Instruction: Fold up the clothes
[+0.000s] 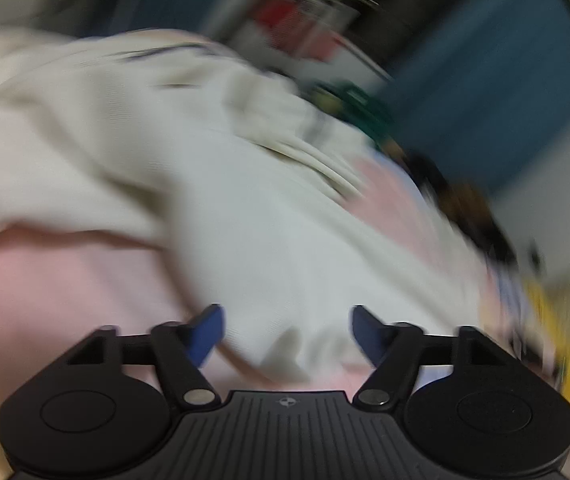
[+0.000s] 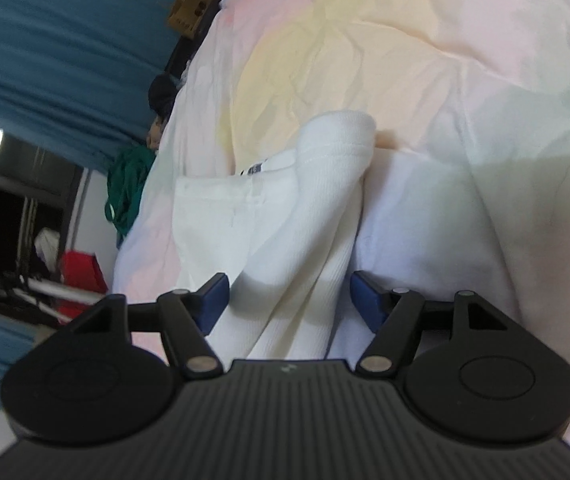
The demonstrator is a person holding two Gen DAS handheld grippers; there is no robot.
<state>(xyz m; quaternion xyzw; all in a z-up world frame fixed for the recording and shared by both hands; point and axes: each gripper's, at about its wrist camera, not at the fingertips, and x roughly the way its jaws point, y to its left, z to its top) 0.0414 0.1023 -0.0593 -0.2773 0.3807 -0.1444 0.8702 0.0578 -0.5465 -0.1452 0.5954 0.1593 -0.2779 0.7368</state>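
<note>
My right gripper (image 2: 289,300) and left gripper (image 1: 288,334) both gape, grasping nothing, over the rumpled white cotton garment (image 2: 285,216) on the pastel floral bedsheet (image 2: 425,40); beyond hang teal curtains (image 2: 45,40), beside green cloth (image 2: 129,188).

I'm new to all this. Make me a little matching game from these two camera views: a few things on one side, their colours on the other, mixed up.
Things:
1. garment
2. curtain
3. claw pads
4. box by the dark window

Colours:
A. red
B. white
C. dark blue
D. teal

Pairs: 1-B, 2-D, 3-C, 4-A
</note>
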